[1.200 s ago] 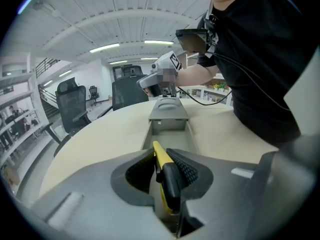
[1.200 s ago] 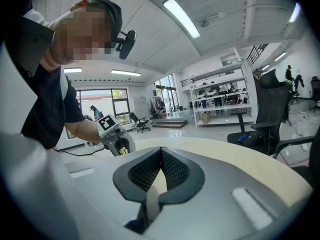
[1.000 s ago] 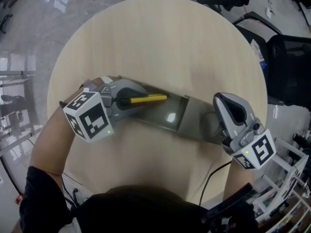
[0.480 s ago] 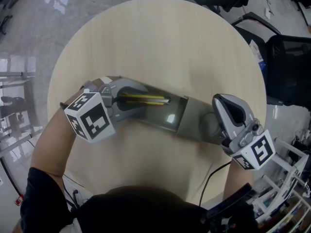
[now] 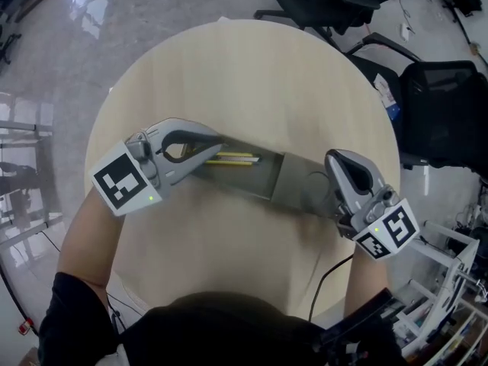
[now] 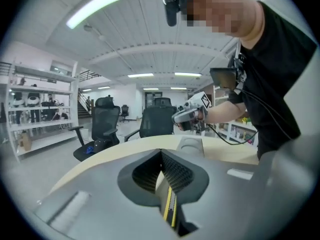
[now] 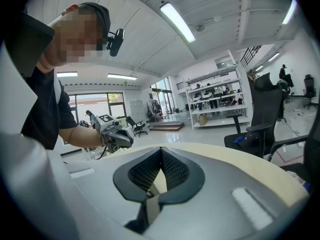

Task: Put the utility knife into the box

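Note:
The yellow-and-black utility knife (image 5: 229, 158) lies lengthwise inside the open grey box (image 5: 248, 187) on the round wooden table (image 5: 252, 82). My left gripper (image 5: 216, 142) hangs shut and empty just above the box's left end. Between its closed pads the left gripper view (image 6: 161, 156) shows the knife (image 6: 170, 206) below. At the box's right end my right gripper (image 5: 333, 161) rests shut over the flat lid (image 5: 301, 189). In the right gripper view (image 7: 161, 154) a grey strip of the lid (image 7: 150, 209) shows under the pads. I cannot tell if it is pinched.
Black office chairs (image 5: 442, 105) stand past the table's far right edge. A white wire rack (image 5: 457, 280) sits to the lower right. A cable (image 5: 324, 284) runs off the table's near edge. The far half of the tabletop is bare wood.
The knife has left my left gripper and now lies flat in the box. The left gripper has risen off the box and closed. The right gripper barely moved.

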The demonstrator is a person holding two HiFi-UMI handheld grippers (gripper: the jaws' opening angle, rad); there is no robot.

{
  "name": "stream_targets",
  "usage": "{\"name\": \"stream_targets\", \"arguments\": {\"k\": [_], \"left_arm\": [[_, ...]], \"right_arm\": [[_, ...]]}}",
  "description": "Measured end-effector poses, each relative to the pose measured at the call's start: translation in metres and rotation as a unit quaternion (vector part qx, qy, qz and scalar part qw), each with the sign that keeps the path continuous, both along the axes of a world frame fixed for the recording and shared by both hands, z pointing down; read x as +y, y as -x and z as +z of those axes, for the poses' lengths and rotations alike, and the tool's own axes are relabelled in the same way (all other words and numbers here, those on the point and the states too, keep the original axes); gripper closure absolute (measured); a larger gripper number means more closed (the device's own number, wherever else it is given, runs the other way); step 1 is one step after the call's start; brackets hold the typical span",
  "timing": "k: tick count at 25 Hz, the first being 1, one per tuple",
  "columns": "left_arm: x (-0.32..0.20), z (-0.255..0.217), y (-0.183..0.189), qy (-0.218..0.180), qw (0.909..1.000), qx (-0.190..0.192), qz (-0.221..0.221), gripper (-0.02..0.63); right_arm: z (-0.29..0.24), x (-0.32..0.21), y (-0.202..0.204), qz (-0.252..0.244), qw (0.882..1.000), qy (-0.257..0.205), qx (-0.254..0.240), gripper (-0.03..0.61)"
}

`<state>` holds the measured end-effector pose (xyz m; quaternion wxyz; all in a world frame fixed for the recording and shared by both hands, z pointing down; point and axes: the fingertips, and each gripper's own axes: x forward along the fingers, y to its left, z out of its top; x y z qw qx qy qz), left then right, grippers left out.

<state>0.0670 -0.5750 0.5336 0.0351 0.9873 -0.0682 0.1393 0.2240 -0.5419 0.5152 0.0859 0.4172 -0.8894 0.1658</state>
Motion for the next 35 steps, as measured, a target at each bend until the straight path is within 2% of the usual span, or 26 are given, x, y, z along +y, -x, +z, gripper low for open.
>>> {"name": "stream_targets", "arguments": {"k": [3,6,9,12,16,20,22,25,28,31,35], "left_arm": [[0.002,-0.034,0.019,0.034,0.9979,0.029,-0.046,0.614],[0.004,-0.074,0.044,0.055,0.9921,0.070,-0.089,0.614],[0.012,-0.115,0.077,0.083,0.9790,0.123,-0.140,0.614],[0.032,-0.154,0.114,0.104,0.9658,0.152,-0.182,0.614],[0.067,-0.202,0.166,0.104,0.9557,0.173,-0.215,0.614],[0.107,-0.238,0.209,0.096,0.9484,0.186,-0.238,0.614],[0.126,-0.255,0.227,0.087,0.9489,0.183,-0.242,0.614],[0.152,-0.274,0.247,0.065,0.9571,0.164,-0.230,0.614],[0.182,-0.286,0.254,0.046,0.9625,0.157,-0.216,0.614],[0.211,-0.289,0.258,0.049,0.9611,0.160,-0.220,0.614],[0.252,-0.289,0.256,0.068,0.9525,0.167,-0.245,0.614]], "right_arm": [[-0.021,0.009,0.004,0.005,1.000,-0.003,0.007,0.565],[-0.047,0.021,0.010,0.011,1.000,-0.009,0.009,0.565],[-0.079,0.036,0.018,0.022,1.000,-0.013,0.001,0.565],[-0.110,0.057,0.031,0.032,0.999,-0.018,-0.002,0.565],[-0.152,0.091,0.056,0.046,0.999,-0.028,0.003,0.565],[-0.183,0.123,0.079,0.061,0.998,-0.031,-0.012,0.565],[-0.196,0.136,0.094,0.062,0.997,-0.030,-0.018,0.565],[-0.215,0.155,0.117,0.072,0.997,-0.032,-0.025,0.565],[-0.232,0.180,0.123,0.089,0.995,-0.039,-0.037,0.565],[-0.237,0.201,0.124,0.088,0.994,-0.041,-0.046,0.565],[-0.245,0.230,0.116,0.068,0.996,-0.046,-0.042,0.565]]}}
